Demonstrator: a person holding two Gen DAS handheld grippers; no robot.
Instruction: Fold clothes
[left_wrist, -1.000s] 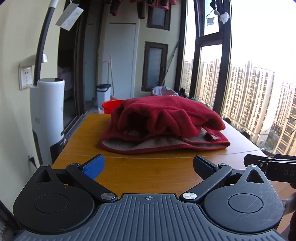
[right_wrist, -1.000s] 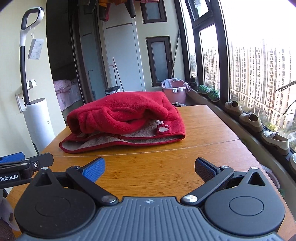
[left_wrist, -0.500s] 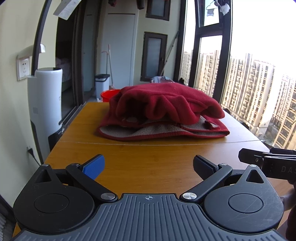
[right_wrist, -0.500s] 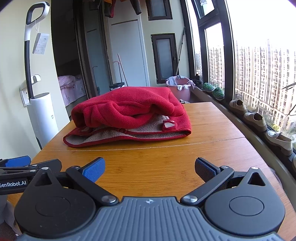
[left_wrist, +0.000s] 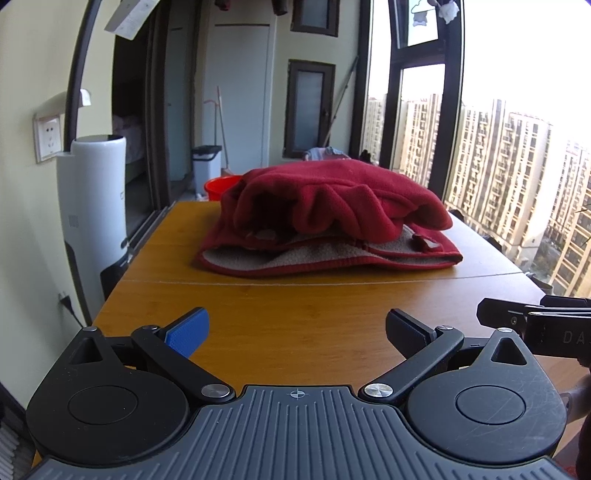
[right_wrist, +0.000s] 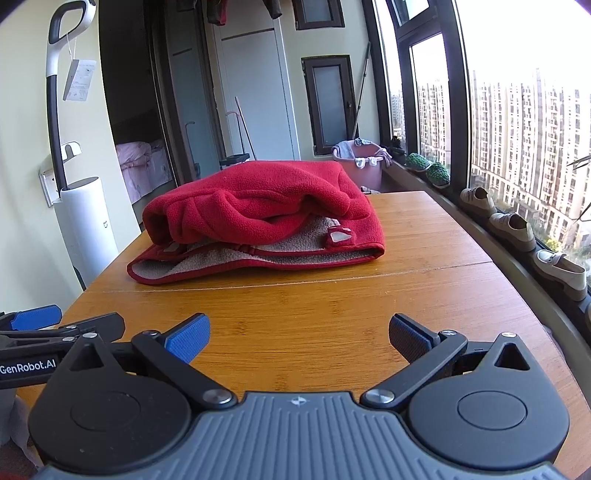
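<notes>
Your left tongs and right tongs gape wide, holding nothing, low over the wooden bench. Beyond them, well apart, a red fleece garment lies doubled over in a loose, rumpled bundle; whether folding is finished or pending is unclear.

Black left gripper and right gripper: ribbed grey bodies, silver pivot screws, blue pads, "GenRobot.AI" marking.
</notes>
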